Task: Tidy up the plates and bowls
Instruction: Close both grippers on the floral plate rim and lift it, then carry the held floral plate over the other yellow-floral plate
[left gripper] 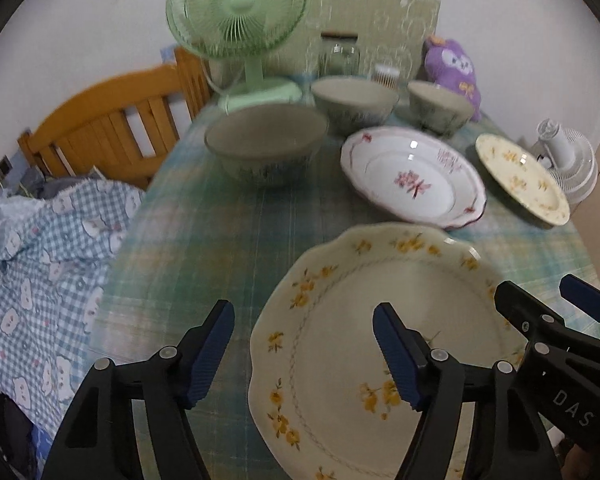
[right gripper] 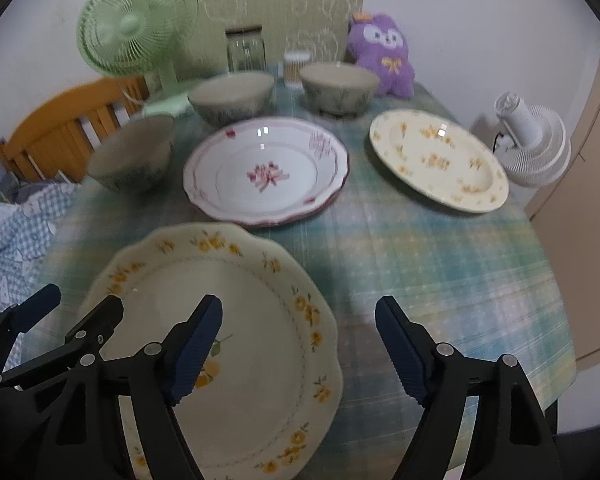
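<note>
Three plates (right gripper: 216,340), three bowls (right gripper: 132,156), apart.

"DAS" in pale letters on the black right gripper (left gripper: 540,300) body, no other readable text

— Walls? Plain white wall (right gripper: 440,20) behind, beige patterned board (right gripper: 280,4) leaning against it.

— Furniture? Table under blue-green plaid cloth (right gripper: 400,248); orange wooden slatted bed frame (left gripper: 112,120) at left, blue checked bedding (left gripper: 40,260) bunched beside it.

— On the table's far edge? Green desk fan (left gripper: 236,20), glass jar (left gripper: 339,58), purple plush toy (right gripper: 382,54).

— Right side? White fan (right gripper: 534,148) beside the table edge near the wall, tan door or cabinet panel (right gripper: 580,200) further right.

— Light? Soft, even, indoor; glints on glazed surfaces. Both views slightly blurred.
</note>
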The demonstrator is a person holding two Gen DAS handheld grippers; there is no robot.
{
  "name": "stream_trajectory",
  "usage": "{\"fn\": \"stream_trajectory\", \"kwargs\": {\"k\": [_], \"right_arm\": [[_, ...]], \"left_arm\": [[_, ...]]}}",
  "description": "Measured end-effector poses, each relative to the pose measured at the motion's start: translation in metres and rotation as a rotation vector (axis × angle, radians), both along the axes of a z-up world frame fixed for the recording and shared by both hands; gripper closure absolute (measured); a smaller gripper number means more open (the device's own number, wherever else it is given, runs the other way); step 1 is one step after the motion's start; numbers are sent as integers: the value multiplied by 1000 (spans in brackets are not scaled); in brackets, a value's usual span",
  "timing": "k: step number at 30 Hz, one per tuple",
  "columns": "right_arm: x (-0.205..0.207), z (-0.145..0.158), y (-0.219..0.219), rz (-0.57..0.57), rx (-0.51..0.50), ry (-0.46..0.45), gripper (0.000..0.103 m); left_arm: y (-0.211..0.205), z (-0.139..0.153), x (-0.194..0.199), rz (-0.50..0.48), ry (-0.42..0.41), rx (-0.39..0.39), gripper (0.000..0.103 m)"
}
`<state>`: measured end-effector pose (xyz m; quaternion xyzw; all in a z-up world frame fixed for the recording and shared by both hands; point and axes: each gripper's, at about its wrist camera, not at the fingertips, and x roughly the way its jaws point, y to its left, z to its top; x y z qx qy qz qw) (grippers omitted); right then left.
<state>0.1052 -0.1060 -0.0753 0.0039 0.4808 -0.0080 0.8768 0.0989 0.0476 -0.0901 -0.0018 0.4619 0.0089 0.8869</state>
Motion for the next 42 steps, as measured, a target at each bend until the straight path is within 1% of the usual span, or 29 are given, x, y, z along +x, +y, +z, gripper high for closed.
{"fn": "stream_trajectory", "kwargs": {"k": [3, 5, 8, 11, 14, 19, 22, 26, 28, 34, 39, 42], "right_arm": [[7, -14, 2, -18, -7, 48, 25], [11, -24, 2, -31, -8, 82, 30], [16, -36, 3, -48, -5, 135, 33], [18, -42, 4, -58, -7, 169, 34], [20, -47, 7, -61, -6, 196, 37], [22, -47, 6, -82, -2, 212, 37], [23, -47, 6, -94, -3, 222, 37], [19, -45, 1, -123, -5, 249, 37], [16, -41, -6, -146, 4, 251, 37], [9, -27, -35, -197, 4, 233, 37], [9, -23, -68, -202, 4, 217, 37], [12, -24, -93, -200, 17, 224, 37]], "left_arm": [[4, -13, 8, -6, 43, -13, 31], [4, -20, 12, -14, 73, -19, 33], [5, -31, 17, -31, 110, -31, 36], [7, -35, 21, -39, 131, -36, 39], [9, -39, 24, -45, 151, -39, 40], [12, -39, 26, -58, 163, -62, 41], [9, -39, 28, -58, 166, -52, 40], [7, -38, 28, -61, 194, -72, 41], [1, -36, 28, -80, 201, -75, 41], [-29, -20, 28, -136, 177, -67, 41], [-59, -15, 30, -147, 164, -66, 41], [-83, -16, 29, -145, 172, -58, 41]]}}
